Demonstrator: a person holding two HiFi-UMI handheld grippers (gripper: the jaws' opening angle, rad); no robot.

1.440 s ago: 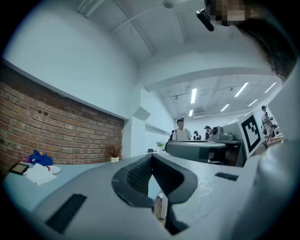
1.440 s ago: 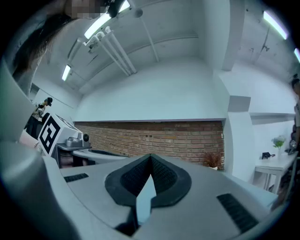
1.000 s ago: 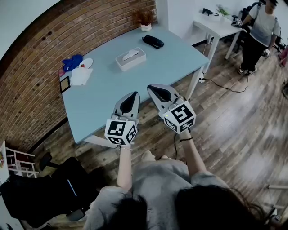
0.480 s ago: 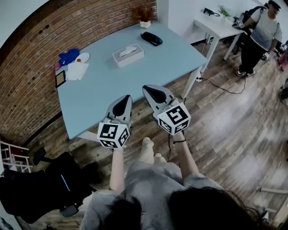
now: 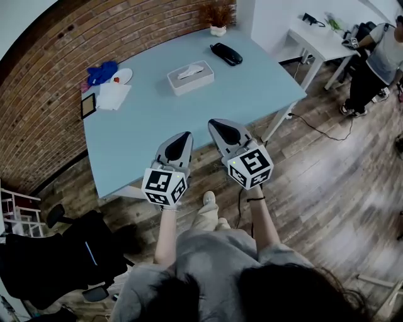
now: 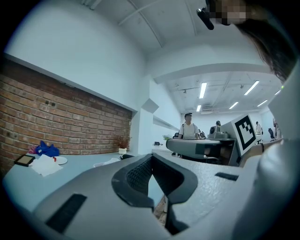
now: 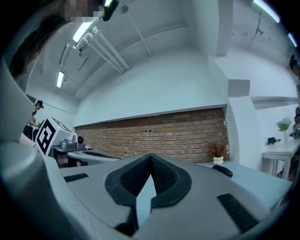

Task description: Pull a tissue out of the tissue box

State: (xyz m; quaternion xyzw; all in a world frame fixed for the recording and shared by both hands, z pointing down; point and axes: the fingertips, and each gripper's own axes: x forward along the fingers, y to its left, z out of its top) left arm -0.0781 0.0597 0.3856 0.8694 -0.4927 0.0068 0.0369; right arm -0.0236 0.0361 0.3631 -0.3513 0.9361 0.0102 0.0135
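Observation:
The white tissue box (image 5: 190, 78) stands on the far half of the light blue table (image 5: 145, 132), with a tissue (image 5: 191, 70) sticking up from its slot. Both grippers hover side by side over the table's near edge, well short of the box. My left gripper (image 5: 183, 136) is shut with nothing in it, and so is my right gripper (image 5: 221, 126). In the left gripper view the jaws (image 6: 151, 157) meet at the tip, and the tissue (image 6: 108, 162) shows small beyond them. The right gripper view shows its jaws (image 7: 151, 156) closed on nothing.
A black case (image 5: 227, 54) and a potted plant (image 5: 218, 19) sit at the table's far right. A blue cloth (image 5: 101, 72), a plate (image 5: 121, 77), white paper (image 5: 113, 96) and a small frame (image 5: 87, 105) lie at the left. A black office chair (image 5: 69, 258) stands near left; a person (image 5: 384, 56) by a white desk (image 5: 321, 38).
The head view has shifted slightly, so the table sits a little differently in frame. Both grippers stay shut and keep their place at the table's near edge.

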